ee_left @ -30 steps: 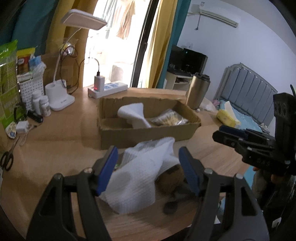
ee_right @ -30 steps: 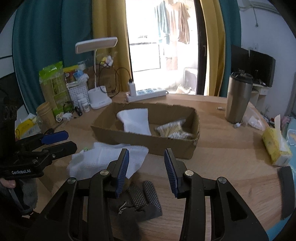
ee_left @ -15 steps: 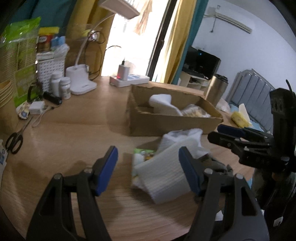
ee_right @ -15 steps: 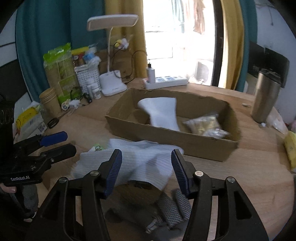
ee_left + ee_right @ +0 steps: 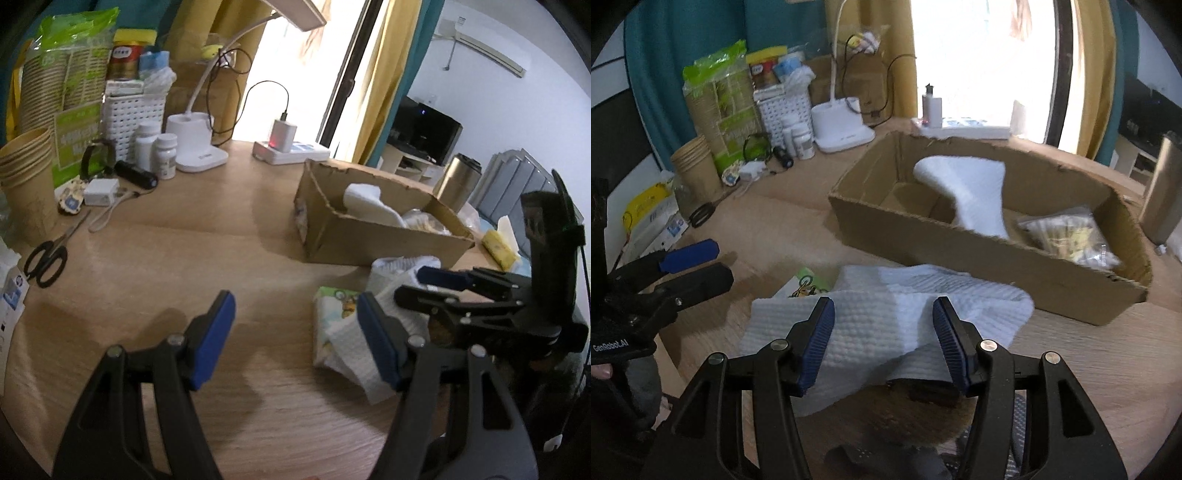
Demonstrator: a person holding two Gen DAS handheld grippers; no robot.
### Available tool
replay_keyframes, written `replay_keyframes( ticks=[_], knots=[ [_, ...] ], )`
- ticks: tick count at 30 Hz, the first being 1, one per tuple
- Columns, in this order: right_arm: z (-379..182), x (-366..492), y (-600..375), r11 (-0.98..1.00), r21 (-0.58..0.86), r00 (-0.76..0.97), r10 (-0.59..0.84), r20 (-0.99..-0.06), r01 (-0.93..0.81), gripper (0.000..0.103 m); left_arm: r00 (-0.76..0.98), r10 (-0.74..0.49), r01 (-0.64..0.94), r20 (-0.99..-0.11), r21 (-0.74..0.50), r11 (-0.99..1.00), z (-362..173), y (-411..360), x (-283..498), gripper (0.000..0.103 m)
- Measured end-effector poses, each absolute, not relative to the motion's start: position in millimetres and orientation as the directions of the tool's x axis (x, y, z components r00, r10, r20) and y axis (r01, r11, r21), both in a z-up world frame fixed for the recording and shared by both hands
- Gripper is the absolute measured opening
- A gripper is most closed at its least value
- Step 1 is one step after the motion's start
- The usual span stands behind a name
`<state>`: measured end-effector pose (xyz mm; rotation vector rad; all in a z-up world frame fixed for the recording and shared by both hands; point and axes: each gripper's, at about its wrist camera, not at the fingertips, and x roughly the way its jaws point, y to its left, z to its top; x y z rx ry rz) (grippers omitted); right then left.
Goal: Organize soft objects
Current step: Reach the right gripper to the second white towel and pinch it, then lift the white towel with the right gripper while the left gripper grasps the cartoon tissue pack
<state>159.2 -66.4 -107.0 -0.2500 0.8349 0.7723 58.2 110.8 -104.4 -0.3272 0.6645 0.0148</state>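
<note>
A crumpled white cloth [image 5: 886, 306] lies on the wooden table in front of a cardboard box [image 5: 960, 251]. My right gripper [image 5: 884, 332] hovers just over this cloth, jaws open, pads not pressing it. A brown soft thing [image 5: 923, 413] and grey gloves [image 5: 1015, 461] peek out beneath the cloth. Inside the box lie another white cloth [image 5: 967, 188] and a plastic bag [image 5: 1067, 236]. My left gripper [image 5: 295, 339] stands open over bare table, left of the cloth [image 5: 351, 343] and a tissue pack [image 5: 332, 306]. The right gripper [image 5: 413, 286] shows at its right.
Along the table's far left stand paper cups [image 5: 26, 177], a white basket [image 5: 133, 118], pill bottles [image 5: 166, 155], a lamp base [image 5: 199, 151], scissors [image 5: 48, 254] and a power strip [image 5: 291, 151]. A steel tumbler [image 5: 458, 181] and yellow tissue pack [image 5: 498, 247] sit beyond the box.
My left gripper swung left, so the white cloth left its jaws and now lies to its right. My right gripper widened its jaws and sank closer over the cloth.
</note>
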Motion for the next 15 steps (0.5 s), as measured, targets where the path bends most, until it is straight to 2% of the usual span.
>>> replay_keyframes(
  ticks=[2, 4, 7, 9, 15],
  knots=[
    [-108, 158, -65, 0.697, 0.088, 0.419, 0.521, -0.744, -0.712, 0.056, 0.787, -0.087, -0.122, -0.611, -0.292, 0.948, -105, 110, 58, 0.070],
    [-108, 157, -65, 0.675, 0.094, 0.401, 0.538, -0.741, -0.732, 0.028, 0.785, -0.084, -0.126, -0.614, -0.290, 0.949, -105, 109, 58, 0.070],
    [-105, 151, -66, 0.659, 0.064, 0.415, 0.542, -0.731, -0.749, 0.011, 0.784, -0.080, -0.125, -0.616, -0.283, 0.951, -104, 103, 58, 0.070],
    [-101, 149, -71, 0.656, 0.064, 0.423, 0.555, -0.716, -0.752, 0.007, 0.779, -0.081, -0.122, -0.622, -0.277, 0.953, -103, 99, 60, 0.070],
    [-82, 148, -107, 0.701, 0.056, 0.497, 0.558, -0.665, -0.711, 0.007, 0.768, -0.088, -0.097, -0.634, -0.251, 0.963, -102, 82, 66, 0.070]
  ],
)
